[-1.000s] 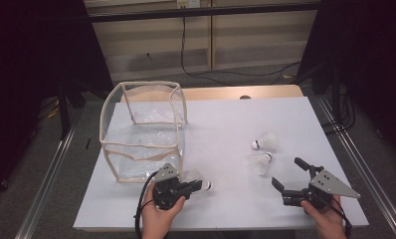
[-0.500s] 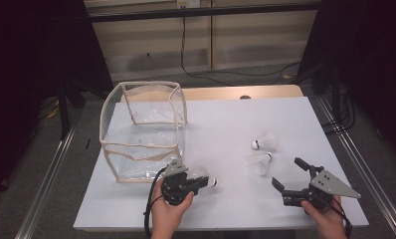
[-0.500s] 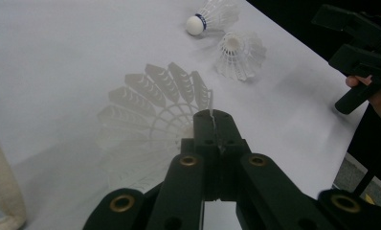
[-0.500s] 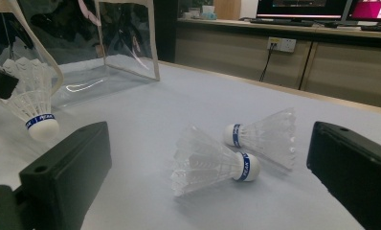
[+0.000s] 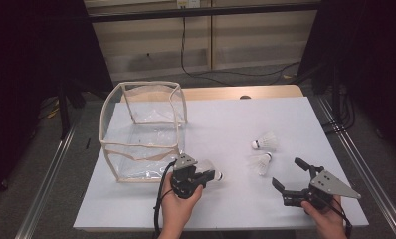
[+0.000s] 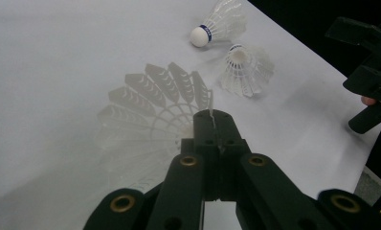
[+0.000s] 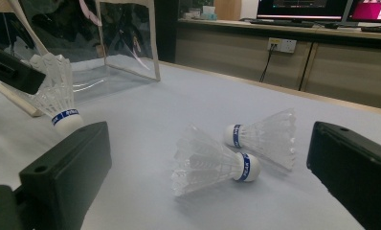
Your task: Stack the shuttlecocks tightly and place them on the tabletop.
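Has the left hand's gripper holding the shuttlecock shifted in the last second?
Yes. The left gripper, shut on a shuttlecock, has moved rightward along the front of the clear box, toward the two lying shuttlecocks.

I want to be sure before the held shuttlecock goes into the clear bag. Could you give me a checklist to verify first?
1. Left tool grips the held shuttlecock by its skirt, jaws closed: ok.
2. Held shuttlecock is off the table, cork tip free: ok.
3. Clear bag stands upright with its top open: ok.
4. Path from the left tool to the bag opening is free: ok.
5. Right tool is open and apart from the two shuttlecocks lying on the table: ok.
6. Firmness of the grip on the thin skirt: cannot tell.
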The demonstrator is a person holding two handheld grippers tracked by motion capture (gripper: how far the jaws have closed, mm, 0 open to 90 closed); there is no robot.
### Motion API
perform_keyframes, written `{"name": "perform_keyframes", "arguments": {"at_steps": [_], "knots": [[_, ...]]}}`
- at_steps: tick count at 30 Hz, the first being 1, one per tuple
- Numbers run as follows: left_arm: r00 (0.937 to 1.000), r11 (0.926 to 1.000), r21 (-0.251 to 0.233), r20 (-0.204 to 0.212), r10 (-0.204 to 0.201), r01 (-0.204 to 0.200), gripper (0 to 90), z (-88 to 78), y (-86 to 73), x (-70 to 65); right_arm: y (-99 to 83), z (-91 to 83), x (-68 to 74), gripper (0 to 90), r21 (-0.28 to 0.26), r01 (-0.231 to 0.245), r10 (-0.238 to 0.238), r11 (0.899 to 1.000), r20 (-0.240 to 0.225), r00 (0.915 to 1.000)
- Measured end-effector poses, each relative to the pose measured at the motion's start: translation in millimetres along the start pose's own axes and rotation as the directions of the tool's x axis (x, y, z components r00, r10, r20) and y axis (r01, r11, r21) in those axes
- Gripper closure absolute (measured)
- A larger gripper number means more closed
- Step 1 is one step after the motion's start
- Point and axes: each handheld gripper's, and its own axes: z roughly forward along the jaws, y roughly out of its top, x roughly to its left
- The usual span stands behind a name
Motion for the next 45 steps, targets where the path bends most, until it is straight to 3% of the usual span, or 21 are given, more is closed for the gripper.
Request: {"name": "perform_keyframes", "arguments": {"at_steps": [19,28,45], "knots": [[0.9978,0.9999,-0.004,-0.064,-0.015,0.014,90.0,26.1,17.9,-3.6,0.2,-0.1,0.1,0.9,-0.002,0.001,-0.001,1.0,-0.004,1.0],[0.9967,0.9996,-0.002,-0.076,-0.027,0.027,90.0,34.8,26.7,-4.8,0.4,0.1,0.6,0.9,-0.002,0.006,-0.006,1.0,-0.009,0.9999],[0.9884,0.9984,0.003,-0.142,-0.055,0.056,90.0,53.3,43.7,5.6,0.7,-0.9,-0.1,0.9,-0.005,0.004,-0.004,1.0,-0.01,0.9999]]}}
